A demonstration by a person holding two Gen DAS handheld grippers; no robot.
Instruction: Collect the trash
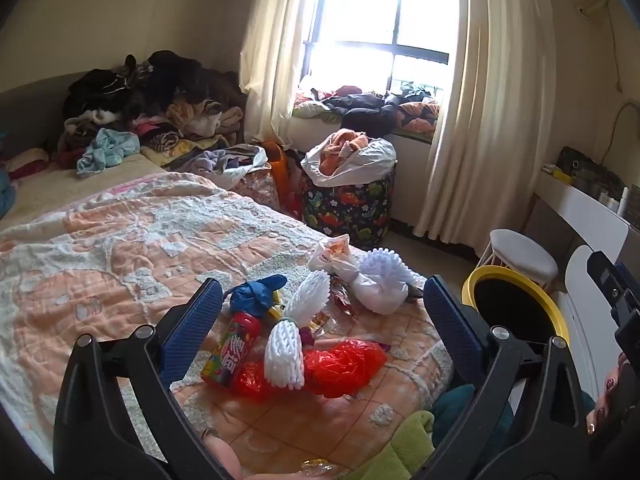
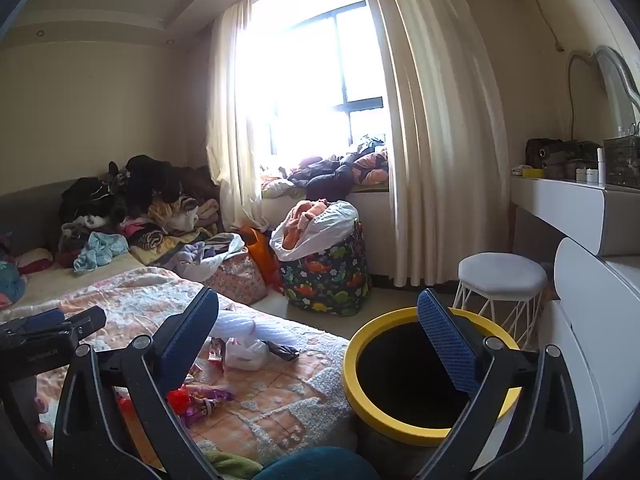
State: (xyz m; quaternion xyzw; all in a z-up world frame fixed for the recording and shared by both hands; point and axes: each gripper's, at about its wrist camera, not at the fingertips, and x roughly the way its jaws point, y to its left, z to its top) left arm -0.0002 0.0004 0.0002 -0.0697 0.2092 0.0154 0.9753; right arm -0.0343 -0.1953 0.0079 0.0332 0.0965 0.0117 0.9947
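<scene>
Left tongs (image 1: 322, 300): jaws wide apart, nothing clamped, poised above the litter at the near corner of the bed (image 1: 120, 248), which carries a peach and white quilted cover. Litter there: crumpled red plastic bag (image 1: 344, 364), two white foam net sleeves (image 1: 296, 328), colourful sweet canister with red cap (image 1: 232, 350), blue wrapper (image 1: 256, 292), white plastic bag (image 1: 376, 288). Right tongs (image 2: 318, 320): jaws wide apart, empty, over the gap between the bed's edge and the round yellow-rimmed bin (image 2: 400, 416) on the floor just beside the bed.
</scene>
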